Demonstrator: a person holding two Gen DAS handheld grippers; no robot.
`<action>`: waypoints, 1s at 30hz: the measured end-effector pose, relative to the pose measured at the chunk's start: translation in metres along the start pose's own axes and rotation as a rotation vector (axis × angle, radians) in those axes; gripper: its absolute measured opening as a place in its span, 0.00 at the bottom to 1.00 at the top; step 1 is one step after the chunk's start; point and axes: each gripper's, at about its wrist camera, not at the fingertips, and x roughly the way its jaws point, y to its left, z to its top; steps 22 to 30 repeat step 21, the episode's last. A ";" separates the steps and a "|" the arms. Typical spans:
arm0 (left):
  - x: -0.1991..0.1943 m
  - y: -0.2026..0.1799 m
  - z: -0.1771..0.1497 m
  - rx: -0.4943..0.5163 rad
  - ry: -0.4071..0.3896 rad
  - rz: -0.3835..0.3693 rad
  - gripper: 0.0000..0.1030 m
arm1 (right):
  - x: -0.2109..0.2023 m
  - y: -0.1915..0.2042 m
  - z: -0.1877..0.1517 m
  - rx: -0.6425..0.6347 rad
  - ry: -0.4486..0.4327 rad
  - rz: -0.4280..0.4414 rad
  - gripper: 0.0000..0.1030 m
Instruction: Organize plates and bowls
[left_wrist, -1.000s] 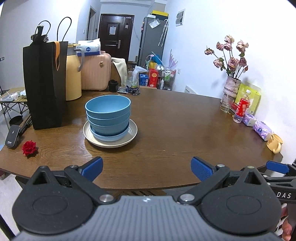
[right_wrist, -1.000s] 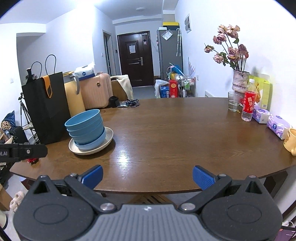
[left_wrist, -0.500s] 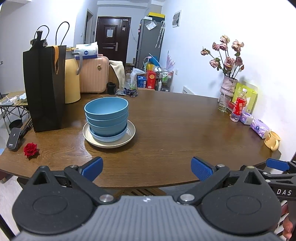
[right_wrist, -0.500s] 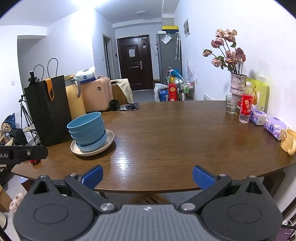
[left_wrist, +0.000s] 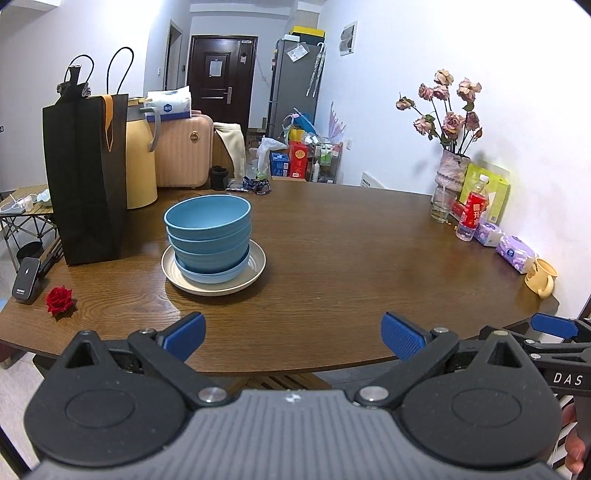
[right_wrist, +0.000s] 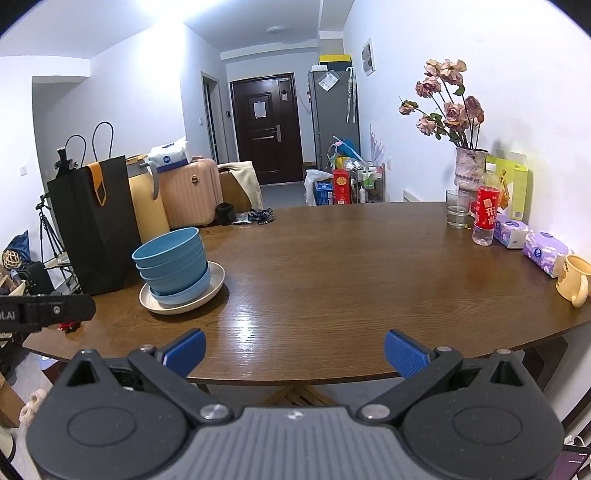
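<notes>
A stack of blue bowls (left_wrist: 208, 230) sits on a cream plate (left_wrist: 255, 267) on the left part of the brown table (left_wrist: 351, 258). The same stack (right_wrist: 171, 264) on its plate (right_wrist: 216, 286) shows in the right wrist view. My left gripper (left_wrist: 293, 336) is open and empty, held at the table's near edge, well short of the stack. My right gripper (right_wrist: 295, 350) is open and empty at the near edge, right of the stack. The right gripper's blue tip (left_wrist: 554, 325) shows at the right of the left wrist view.
A black paper bag (left_wrist: 86, 177) stands just left of the bowls. A red rose (left_wrist: 59, 300) and a black phone (left_wrist: 26, 280) lie at the left edge. A vase of flowers (left_wrist: 452, 162), glass (left_wrist: 441, 205), red bottle (left_wrist: 472, 210), tissue packs (left_wrist: 515, 253) and a yellow mug (left_wrist: 541, 280) line the right side.
Both grippers have drawn back and risen a little from the table; the bowls look smaller and farther. Both stay open. The bowls and plate have not moved.
</notes>
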 end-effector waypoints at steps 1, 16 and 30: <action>0.000 -0.001 0.000 0.001 0.001 0.000 1.00 | 0.000 0.000 0.000 0.000 0.000 0.000 1.00; 0.002 0.002 0.000 0.006 0.007 -0.013 1.00 | 0.002 0.000 -0.002 0.013 0.012 -0.006 1.00; 0.006 0.008 0.001 0.005 -0.002 -0.002 1.00 | 0.011 0.000 -0.001 0.023 0.031 -0.011 1.00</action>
